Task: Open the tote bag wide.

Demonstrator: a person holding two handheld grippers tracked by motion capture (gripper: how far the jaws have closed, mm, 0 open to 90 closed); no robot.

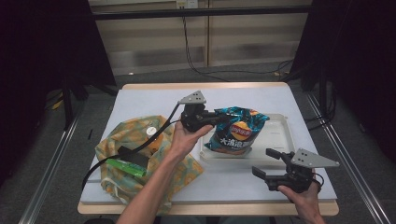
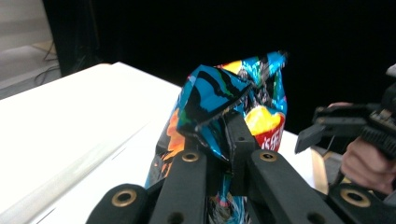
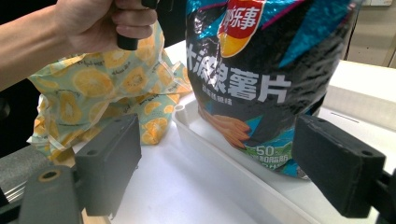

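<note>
1. While seen from above: left gripper (image 1: 219, 117) clenched on top corner of chip bag (image 1: 237, 133) standing in white tray (image 1: 280, 140) on bench (image 1: 140, 100), forearm reaching forward; right gripper (image 1: 266, 163) released, low near bench edge.
2. Left gripper view: jaws pinching crumpled bag top (image 2: 219, 100).
3. Right gripper view: jaws wide apart, level, facing bag (image 3: 261, 79) in tray (image 3: 224, 154).

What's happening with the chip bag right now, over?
Left gripper shut on chip bag top corner. Bag bottom in white tray. Right gripper open, waiting close by. Nothing blocking.

left hand-held gripper (image 1: 219, 117): pinching chip bag (image 1: 238, 130) top | bag: apparently resting in white tray (image 1: 280, 140) | right hand-held gripper (image 1: 268, 163): jaws apart
</note>
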